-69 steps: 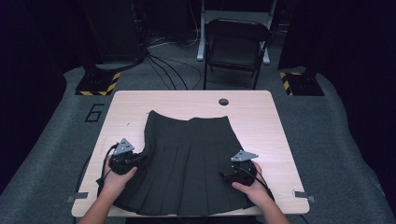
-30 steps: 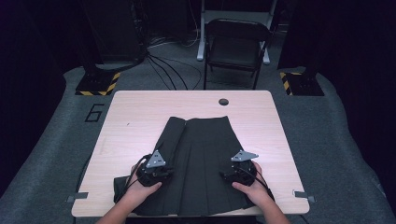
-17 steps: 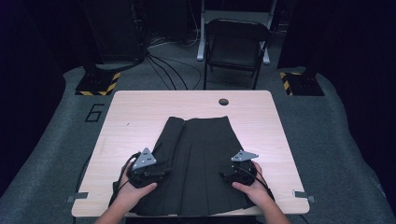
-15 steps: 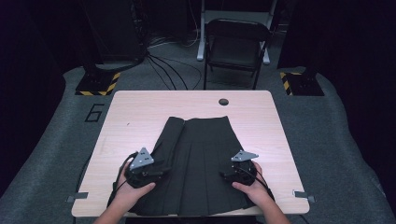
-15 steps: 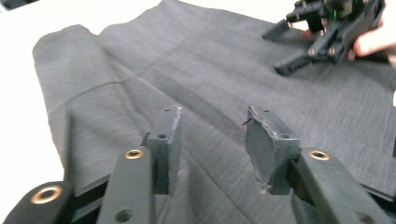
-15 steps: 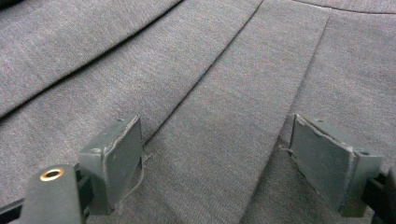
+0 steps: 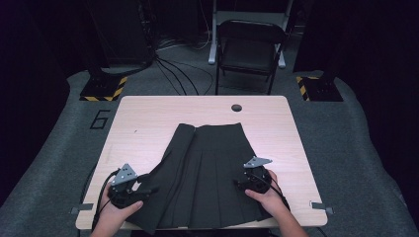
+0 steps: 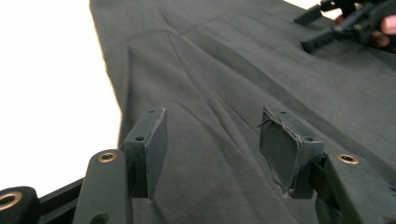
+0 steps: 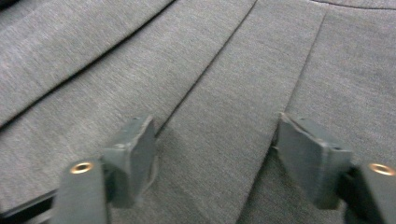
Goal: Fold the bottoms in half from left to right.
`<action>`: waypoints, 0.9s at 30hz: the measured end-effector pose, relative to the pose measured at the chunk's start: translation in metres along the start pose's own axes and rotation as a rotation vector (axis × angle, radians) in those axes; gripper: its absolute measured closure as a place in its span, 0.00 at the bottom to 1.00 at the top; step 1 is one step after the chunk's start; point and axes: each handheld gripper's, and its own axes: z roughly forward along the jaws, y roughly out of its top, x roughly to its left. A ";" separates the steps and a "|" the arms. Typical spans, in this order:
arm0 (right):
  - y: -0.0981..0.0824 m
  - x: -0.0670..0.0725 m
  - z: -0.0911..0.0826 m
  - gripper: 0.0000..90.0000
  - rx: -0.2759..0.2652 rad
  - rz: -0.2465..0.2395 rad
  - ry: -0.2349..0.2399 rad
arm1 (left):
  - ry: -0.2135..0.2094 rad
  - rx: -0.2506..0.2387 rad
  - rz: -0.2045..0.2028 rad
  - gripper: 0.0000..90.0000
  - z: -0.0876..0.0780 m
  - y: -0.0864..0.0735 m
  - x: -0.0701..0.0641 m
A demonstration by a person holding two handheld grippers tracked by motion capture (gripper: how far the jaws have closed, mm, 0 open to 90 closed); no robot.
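We see a dark pleated skirt [image 7: 207,173] lying flat on the tabletop [image 7: 148,123], waistband toward the far edge, hem toward the near edge. Its left side is folded in over the middle, giving a long straight fold that runs from the waistband down toward the left gripper [image 7: 148,190].

We hold the left gripper at the near left of the tabletop, just beside the skirt's lower left corner. Its jaws have just been opening; in the left gripper view they stand apart with nothing pinched between them, the fabric [image 8: 224,93] lying beneath and beyond the pads [image 8: 156,149]. The right gripper [image 8: 327,23] shows farther off in that view, at the top right.

We hold the right gripper [image 7: 244,180] over the skirt's right side, near the hem. Its jaws have just been closing a little, yet in the right gripper view they are spread wide over a pleat [image 9: 224,116], and the pads [image 9: 135,154] do not squeeze the cloth.

A chair [image 7: 249,49] stands beyond the tabletop.
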 end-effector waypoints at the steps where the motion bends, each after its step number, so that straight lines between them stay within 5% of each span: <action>1: 0.003 0.000 -0.001 0.35 0.001 -0.024 -0.005 | -0.008 0.004 -0.011 0.46 0.004 -0.004 -0.005; 5: 0.010 0.004 -0.004 0.37 -0.003 -0.024 -0.017 | -0.006 0.031 0.003 0.46 0.014 -0.008 -0.015; 7: 0.018 0.007 -0.008 0.37 -0.029 -0.016 -0.005 | -0.010 0.069 0.035 0.46 0.019 -0.012 -0.022; 12: 0.033 0.012 -0.009 0.40 -0.042 -0.018 0.031 | -0.023 0.102 0.037 0.53 0.027 -0.019 -0.027; 21: 0.078 0.037 0.001 0.40 -0.071 -0.082 0.074 | -0.015 0.194 0.071 0.56 0.041 -0.035 -0.036; 27: 0.102 0.053 0.021 0.40 -0.083 -0.075 0.118 | -0.006 0.233 0.079 0.85 0.041 -0.039 -0.036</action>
